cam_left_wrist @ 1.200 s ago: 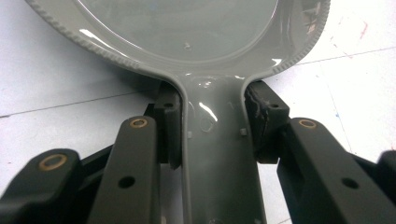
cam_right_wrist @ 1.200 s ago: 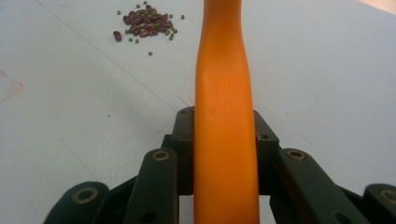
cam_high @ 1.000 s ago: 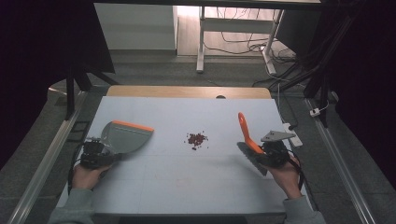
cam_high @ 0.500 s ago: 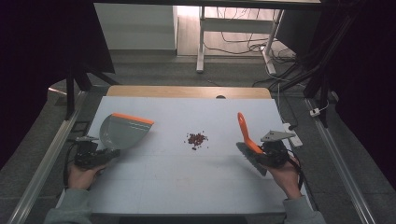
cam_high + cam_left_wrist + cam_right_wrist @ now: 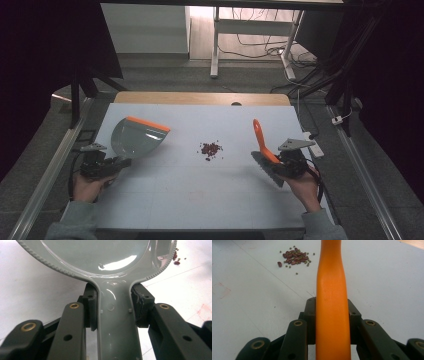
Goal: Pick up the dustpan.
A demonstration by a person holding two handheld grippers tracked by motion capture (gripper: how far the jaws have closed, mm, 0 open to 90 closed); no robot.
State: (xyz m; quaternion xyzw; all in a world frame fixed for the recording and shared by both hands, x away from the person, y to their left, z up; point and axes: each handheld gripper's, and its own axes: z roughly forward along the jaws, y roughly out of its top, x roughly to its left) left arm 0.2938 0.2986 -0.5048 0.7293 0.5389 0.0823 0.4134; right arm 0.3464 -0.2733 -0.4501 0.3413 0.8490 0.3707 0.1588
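Note:
A grey dustpan [image 5: 135,139] with an orange front lip lies at the table's left, its handle [image 5: 116,325] clamped in my left gripper [image 5: 100,165], which is shut on it. A small heap of dark red beans [image 5: 210,149] sits mid-table; in the right gripper view the beans [image 5: 294,257] lie ahead to the left. My right gripper [image 5: 287,162] is shut on a brush with an orange handle [image 5: 332,305]; the handle [image 5: 260,140] points away from me and the grey bristles [image 5: 265,169] hang toward the near side.
The white table [image 5: 200,195] has a wooden strip along its far edge [image 5: 200,98]. A white power strip [image 5: 312,142] lies at the right edge, near my right hand. Metal rails run down both sides of the table.
My left gripper has drawn the dustpan back toward the left edge of the table. The right gripper and brush have stayed about where they were.

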